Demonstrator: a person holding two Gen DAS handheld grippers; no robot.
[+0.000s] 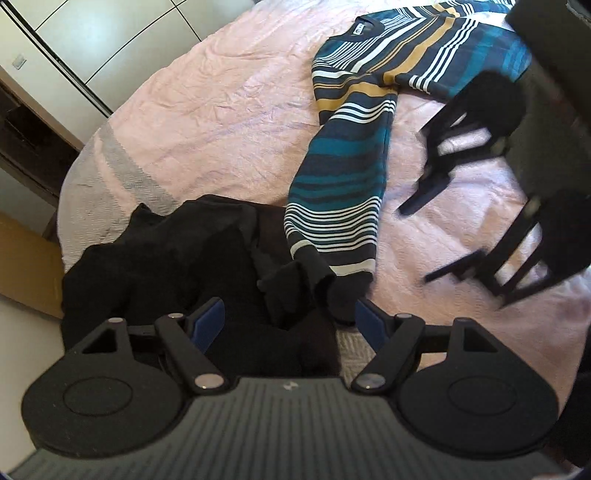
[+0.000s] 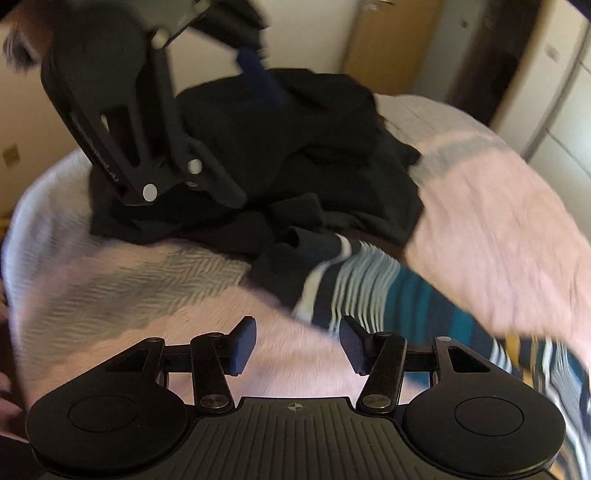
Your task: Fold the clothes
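Observation:
A striped sweater (image 1: 354,122) in teal, navy, white and tan lies spread on the pink bed cover (image 1: 207,110), its long sleeve (image 1: 336,221) reaching toward me. A crumpled heap of black clothes (image 1: 177,258) lies at the bed's near end, touching the sleeve's dark cuff (image 1: 343,295). My left gripper (image 1: 290,321) is open just above the black heap and the cuff. My right gripper (image 2: 297,347) is open and empty above the cover, close to the sleeve (image 2: 388,299). The black heap (image 2: 295,147) shows in the right wrist view, with the left gripper (image 2: 155,147) over it.
The right gripper (image 1: 498,177) hangs over the bed at the right of the left wrist view. White wardrobe doors (image 1: 92,33) and a dark shelf unit (image 1: 26,140) stand past the bed's left edge. A grey stripe (image 1: 136,170) crosses the cover.

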